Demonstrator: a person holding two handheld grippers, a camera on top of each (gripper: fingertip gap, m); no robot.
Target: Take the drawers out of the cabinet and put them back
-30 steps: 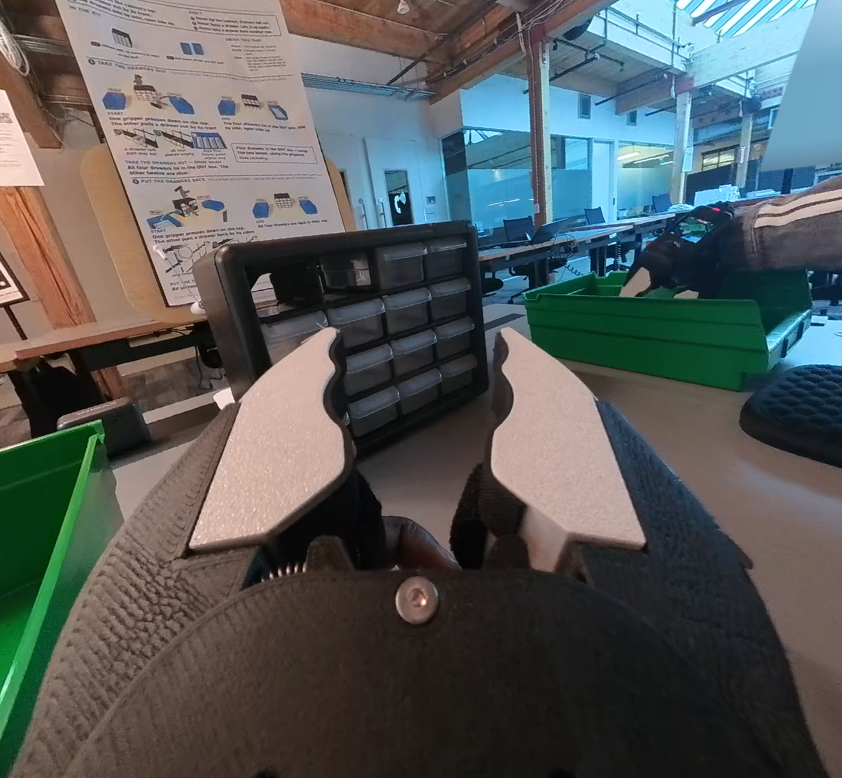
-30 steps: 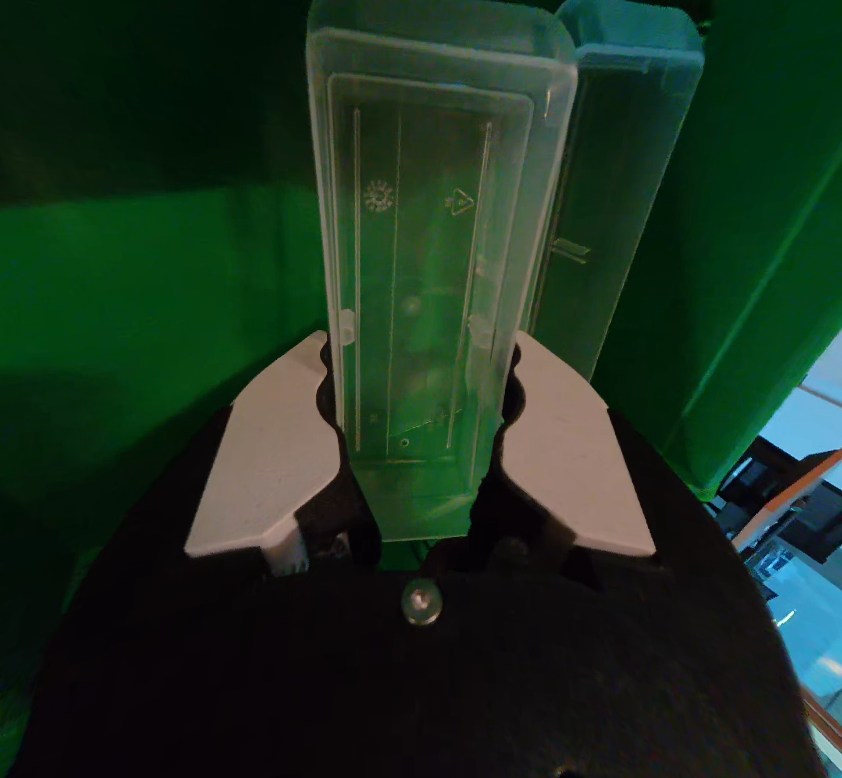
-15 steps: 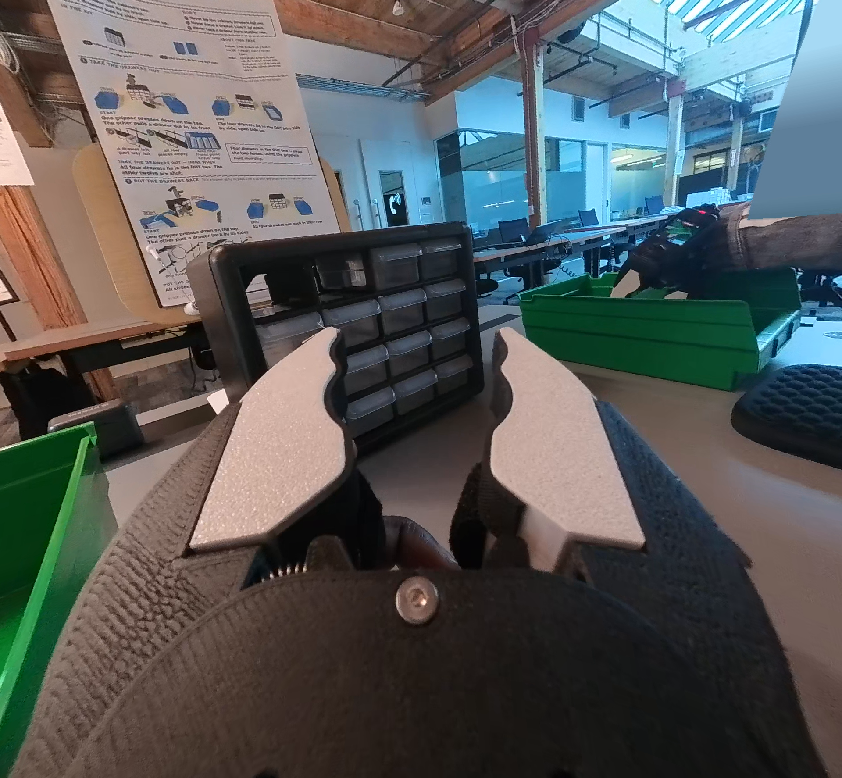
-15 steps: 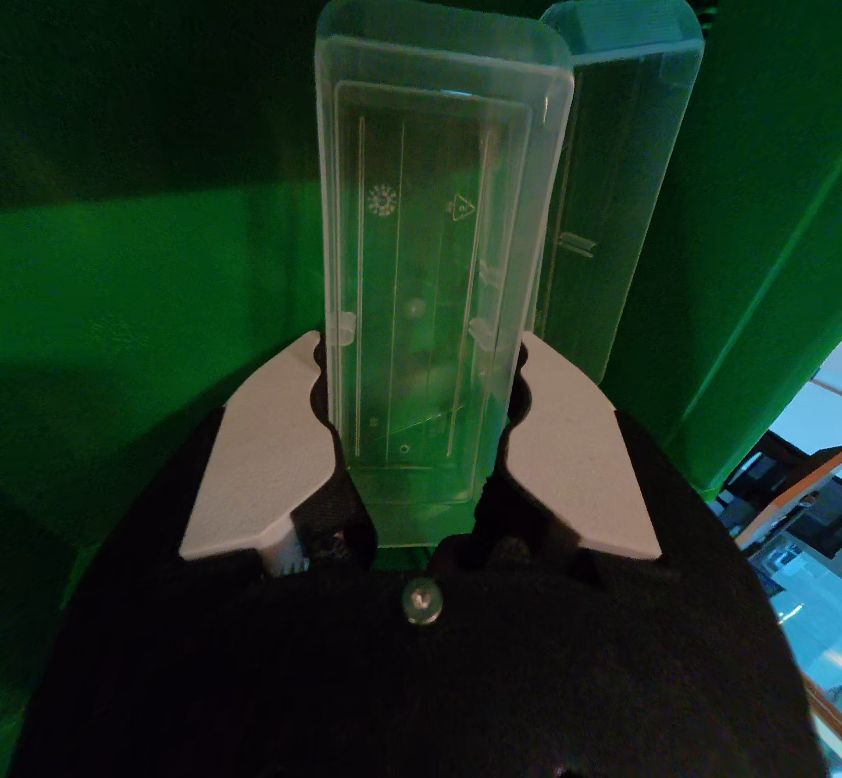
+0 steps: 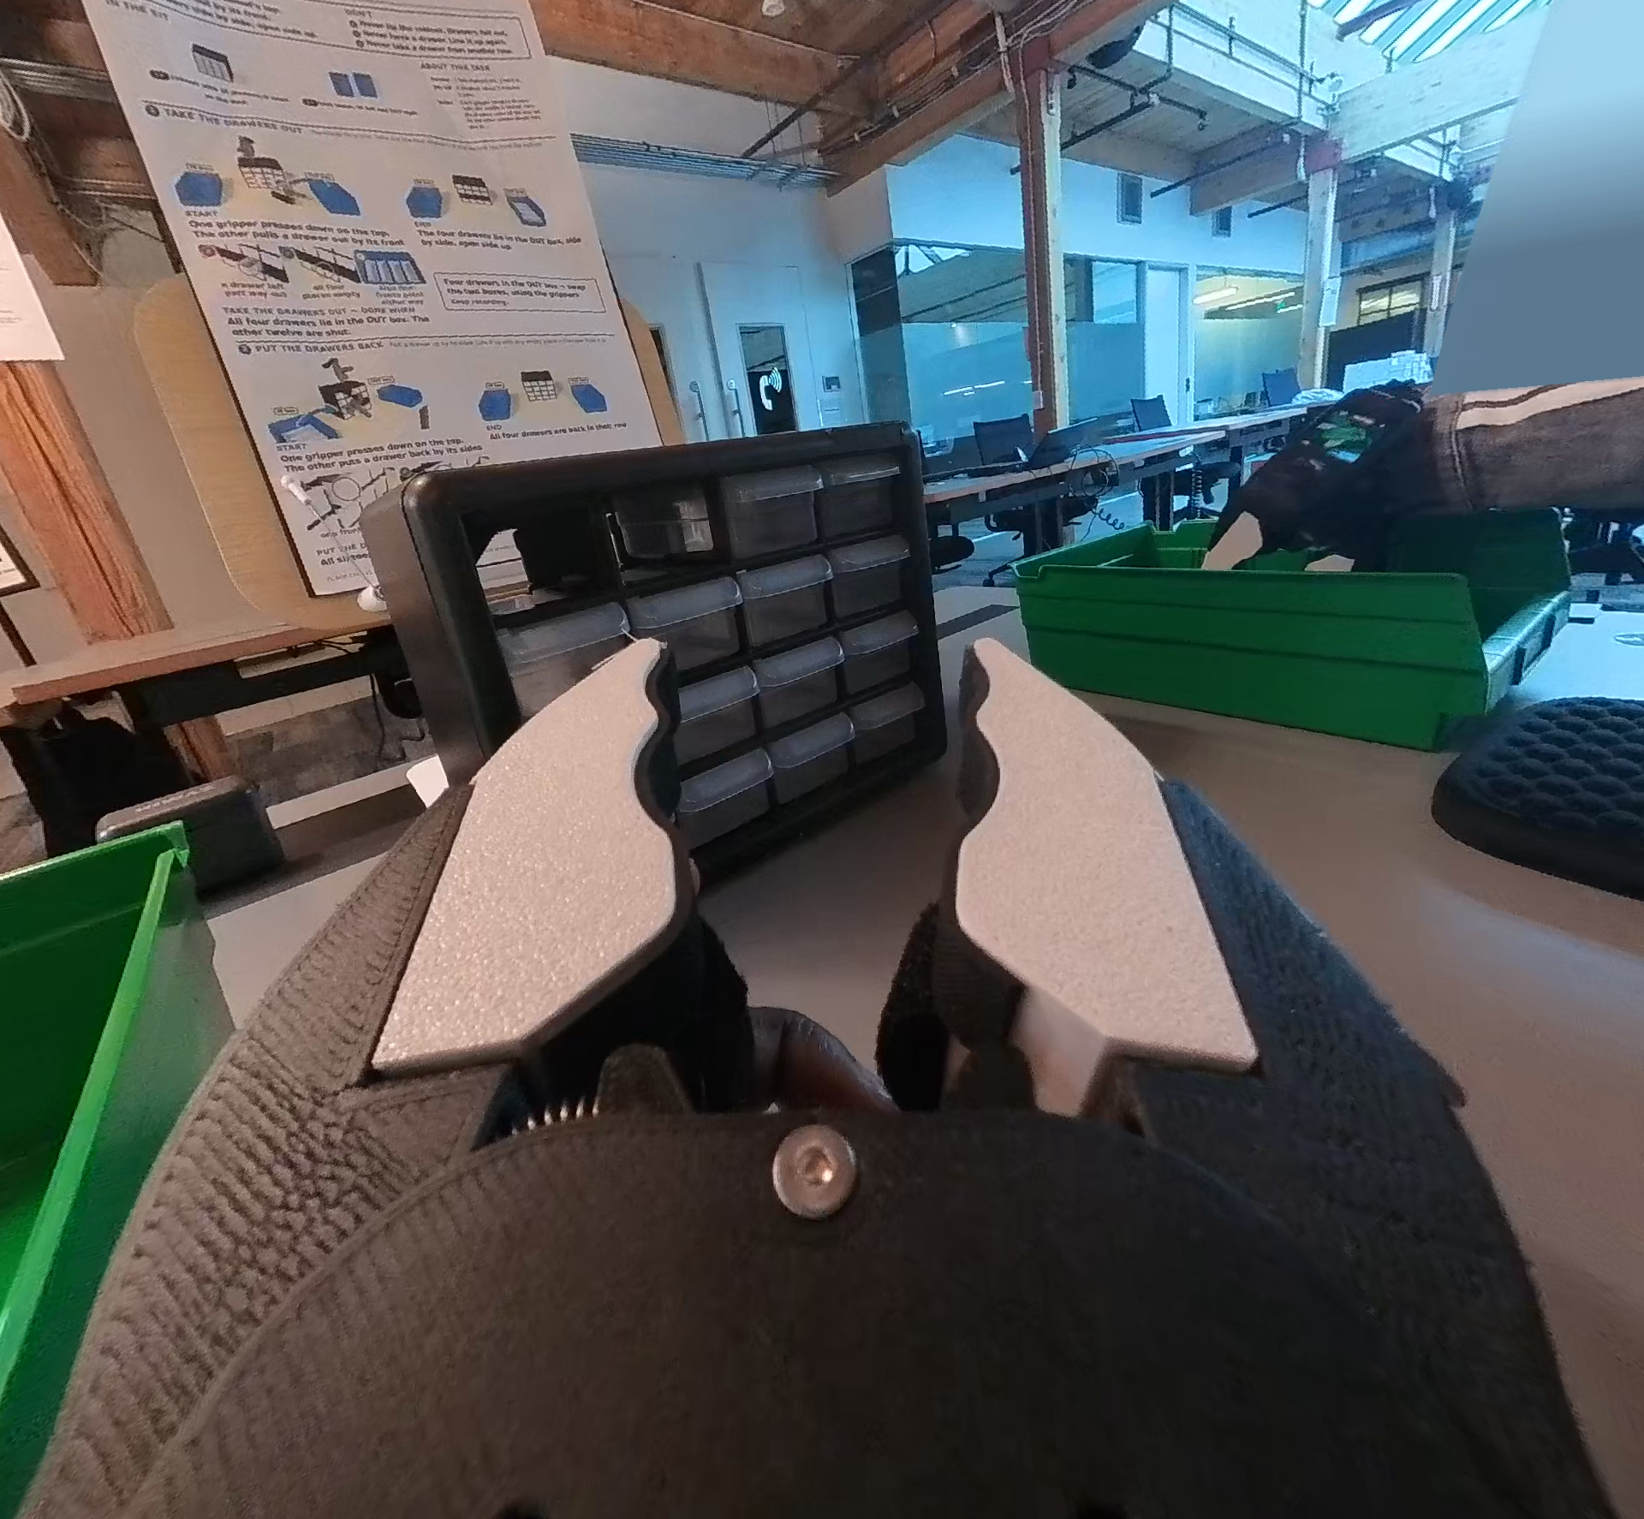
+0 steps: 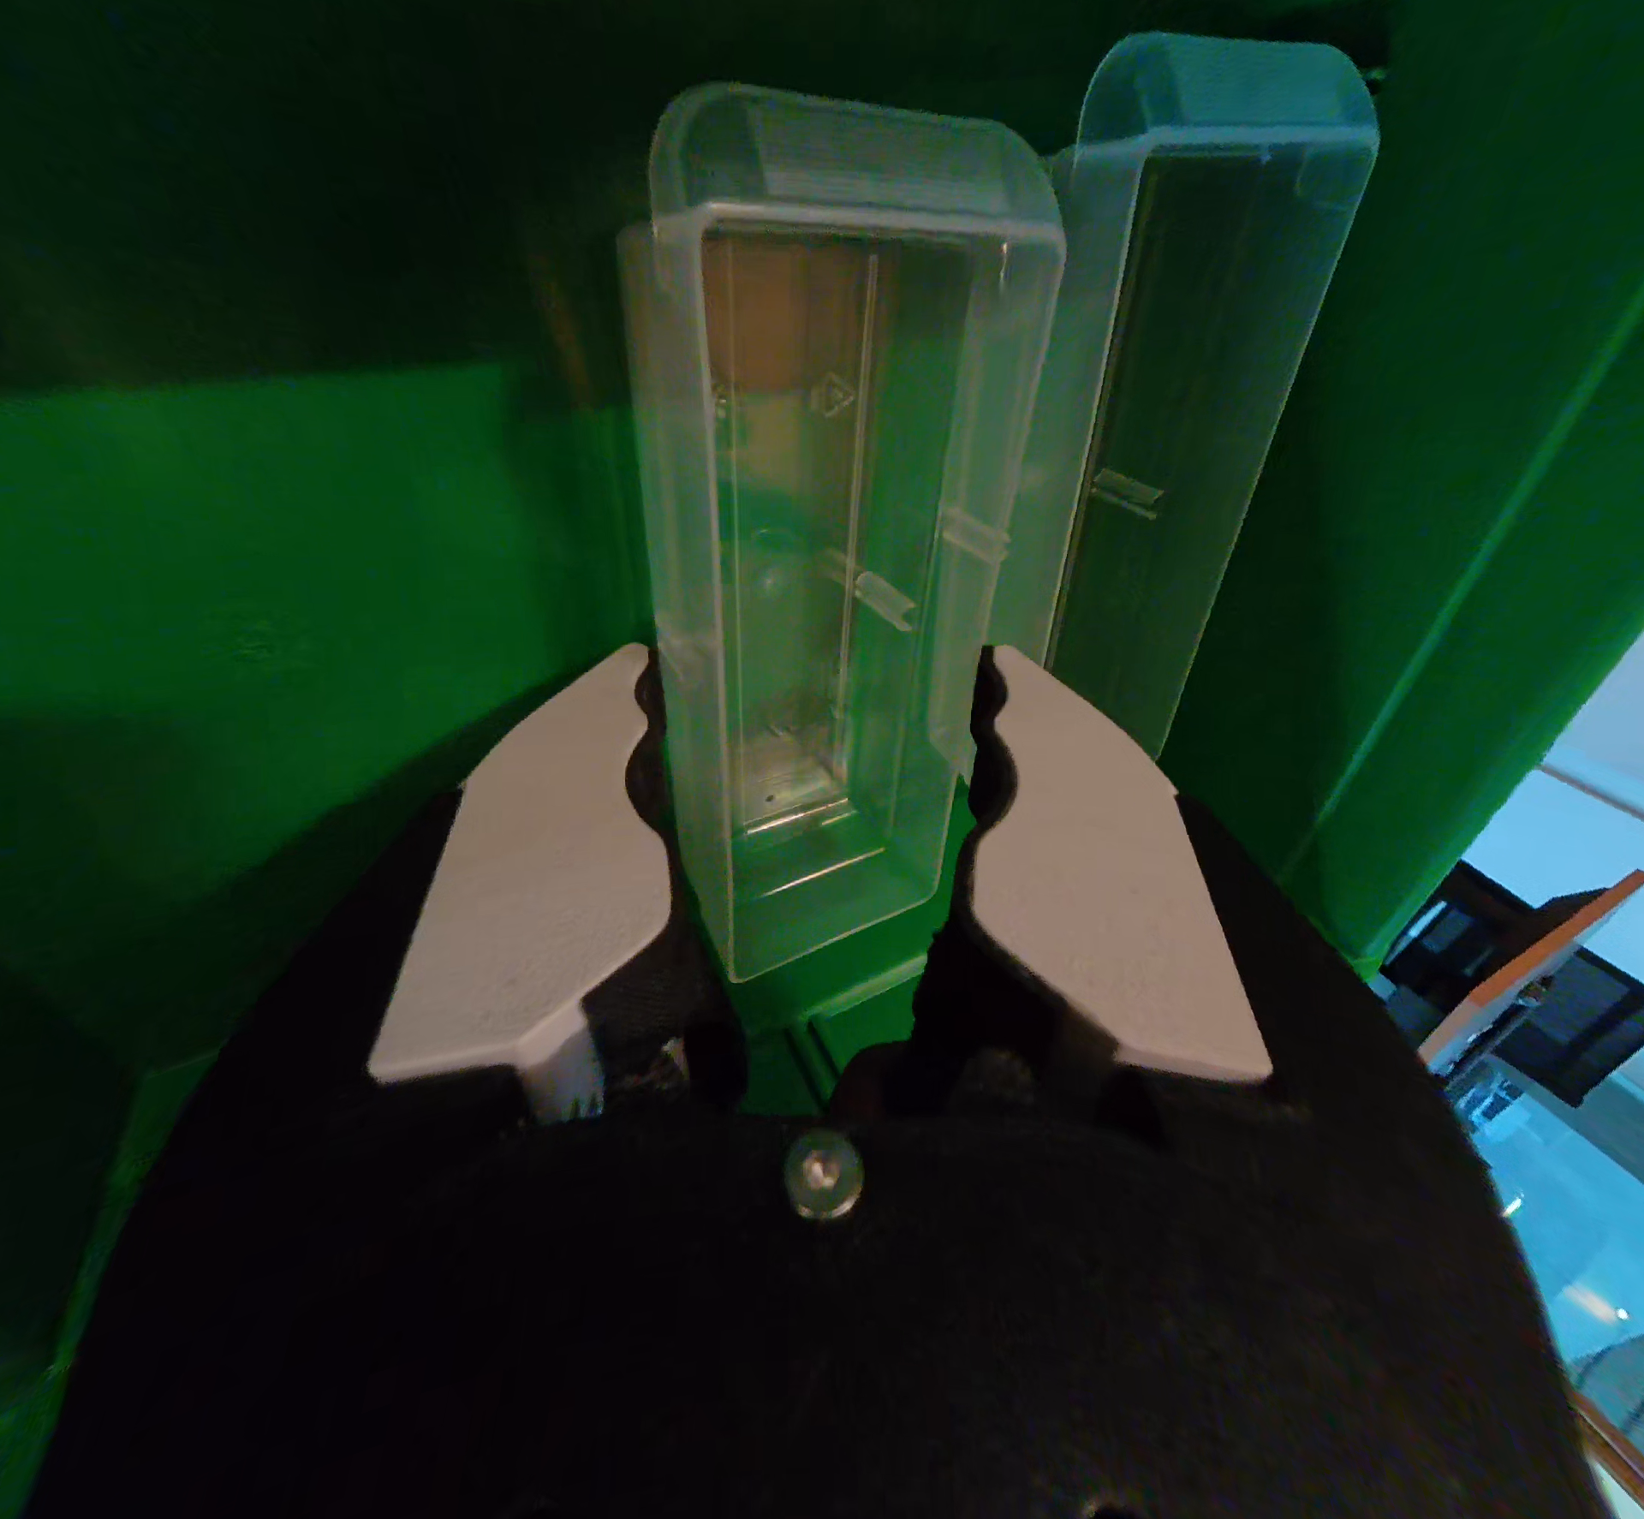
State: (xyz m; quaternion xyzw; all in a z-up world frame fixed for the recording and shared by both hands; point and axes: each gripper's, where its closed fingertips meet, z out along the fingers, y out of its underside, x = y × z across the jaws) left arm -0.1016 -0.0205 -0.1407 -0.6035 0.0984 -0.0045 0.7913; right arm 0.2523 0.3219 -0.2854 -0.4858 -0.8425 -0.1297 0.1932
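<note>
Inside the green bin [image 6: 294, 551], the right gripper [image 6: 814, 676] has a clear drawer [image 6: 827, 498] between its fingers, but the grip looks changed from 0.5 s ago. Then the fingers pinched the drawer's sides squarely and the camera faced its underside. Now the drawer has tipped or rolled, its open top faces the camera, and a thin gap shows between the right finger [image 6: 1094, 871] and the drawer wall. The jaws look to have eased apart, so the drawer is probably being let go onto the bin floor rather than held firmly; whether the left finger is touching it cannot be told for sure.

A 2nd drawer [image 6: 1192, 426] lies just beside it on the right, along the bin wall, much as before.

The left gripper [image 5: 814, 658] is released and holds nothing, fingers well apart, hovering over the table [image 5: 1334, 898] in front of the cabinet [image 5: 676, 604]. Its view has hardly shifted in the last second. The cabinet shows at least 2 bare slots in its left column and top row, the remaining drawers shut.

So the taking-out phase seems to be under way: this drawer is about placed in the bin next to the 1st. Next, the right gripper would need to back out of the bin without knocking either drawer and return to the cabinet, while the left one could steady the cabinet top.
</note>
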